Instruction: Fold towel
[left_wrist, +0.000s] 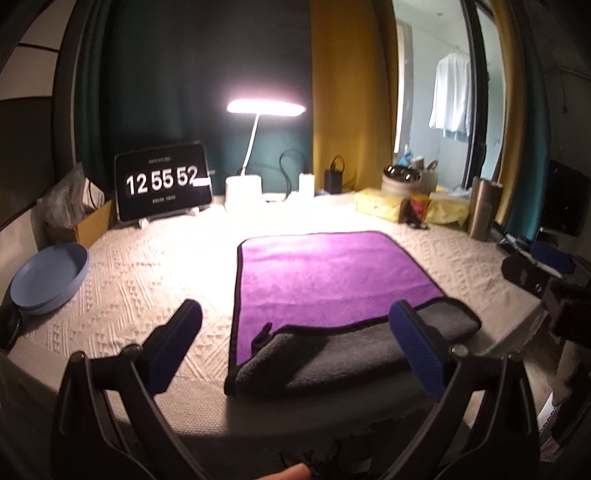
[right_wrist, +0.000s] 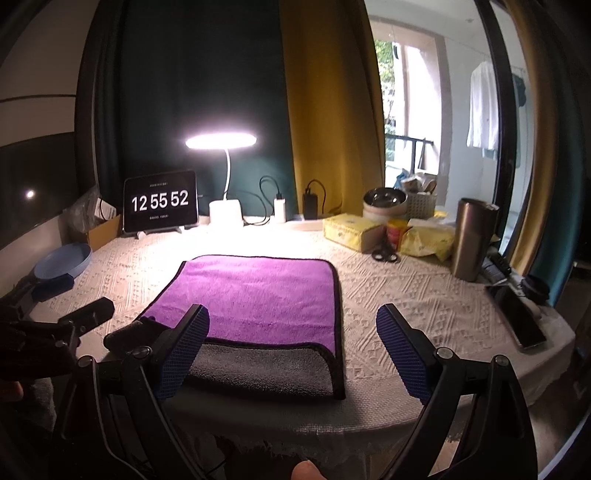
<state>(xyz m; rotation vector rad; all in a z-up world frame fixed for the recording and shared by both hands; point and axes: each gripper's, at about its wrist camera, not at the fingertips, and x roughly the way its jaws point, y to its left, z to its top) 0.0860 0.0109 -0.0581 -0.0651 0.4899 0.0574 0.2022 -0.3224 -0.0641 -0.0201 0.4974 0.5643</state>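
A purple towel (left_wrist: 325, 273) with a black hem and grey underside lies folded on the white textured tablecloth (left_wrist: 147, 280); a strip of the grey side shows along its near edge. It also shows in the right wrist view (right_wrist: 251, 295). My left gripper (left_wrist: 295, 339) is open and empty, hovering above the towel's near left edge. My right gripper (right_wrist: 293, 343) is open and empty, hovering above the towel's near right corner. The left gripper shows at the left of the right wrist view (right_wrist: 88, 325).
A blue plate (left_wrist: 48, 277) sits at the left. A tablet clock (left_wrist: 162, 184) and lit desk lamp (left_wrist: 258, 107) stand at the back. Scissors (right_wrist: 386, 254), yellow tissue packs (right_wrist: 351, 230), a metal tumbler (right_wrist: 472, 236) and a phone (right_wrist: 517, 321) are at the right.
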